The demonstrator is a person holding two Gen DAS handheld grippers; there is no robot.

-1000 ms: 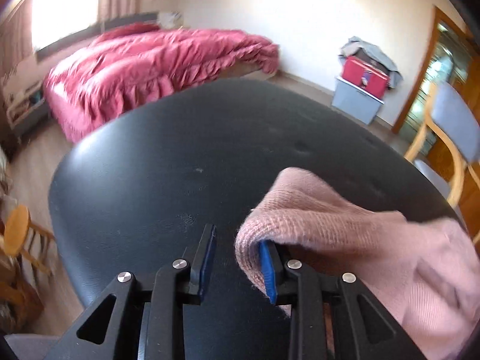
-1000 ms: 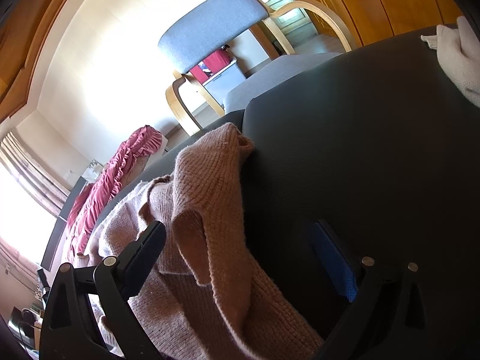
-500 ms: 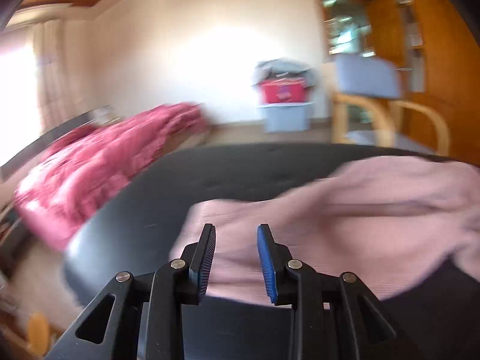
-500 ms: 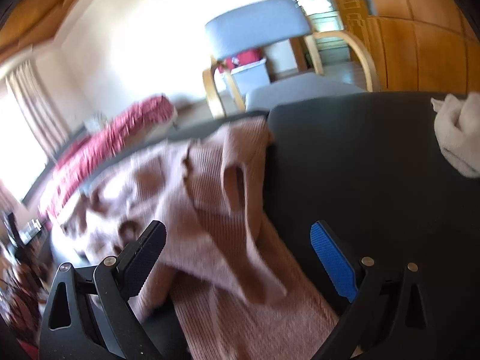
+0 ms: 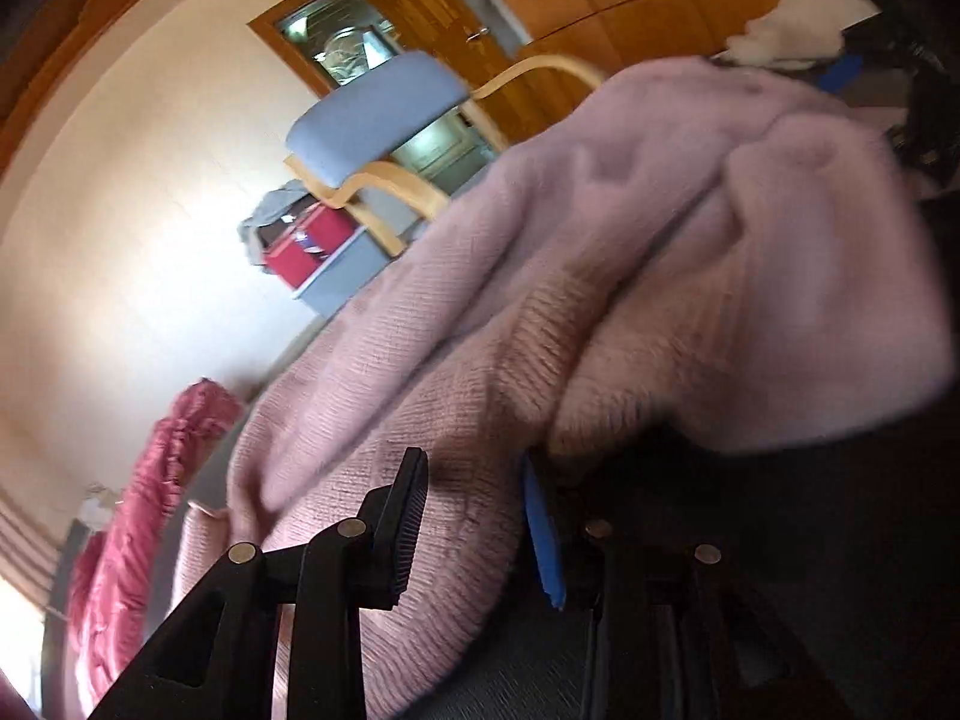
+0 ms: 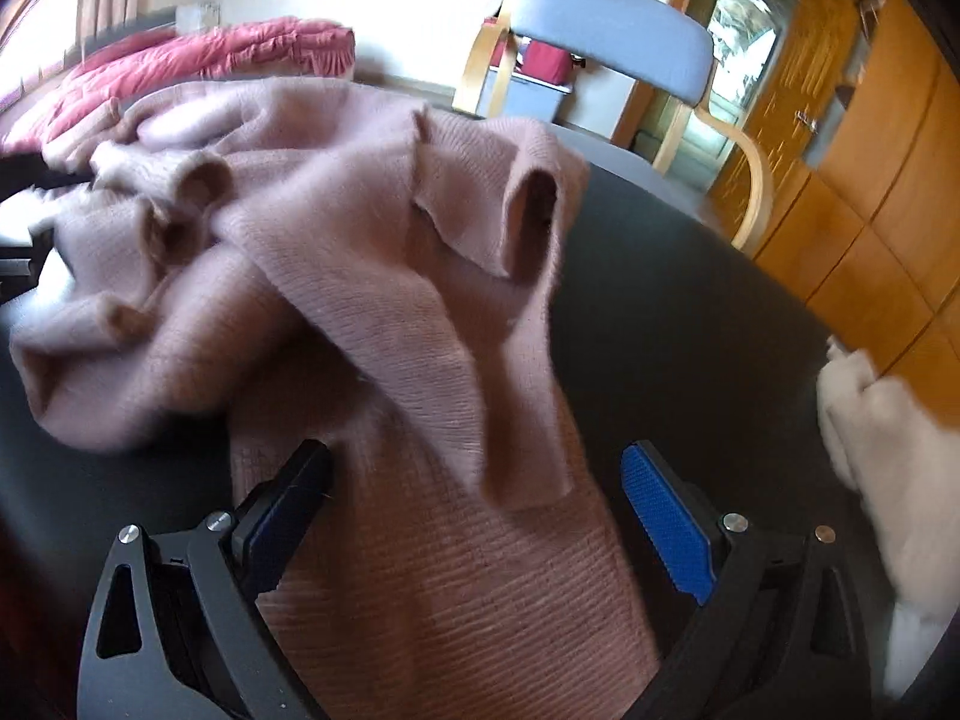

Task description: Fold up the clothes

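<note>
The pink ribbed-knit sweater [image 6: 384, 276] lies rumpled on the black tabletop [image 6: 690, 324] — right gripper [image 6: 480, 516] jaws spread over it, left gripper [image 5: 474, 528] jaws opening around its knit.

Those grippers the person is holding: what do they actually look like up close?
Each is a matte black plastic frame with triangular cut-outs and small silver rivets. The left gripper and right gripper each carry two fingers tipped with blue ridged pads. No cables, sleeves or hands show.
</note>
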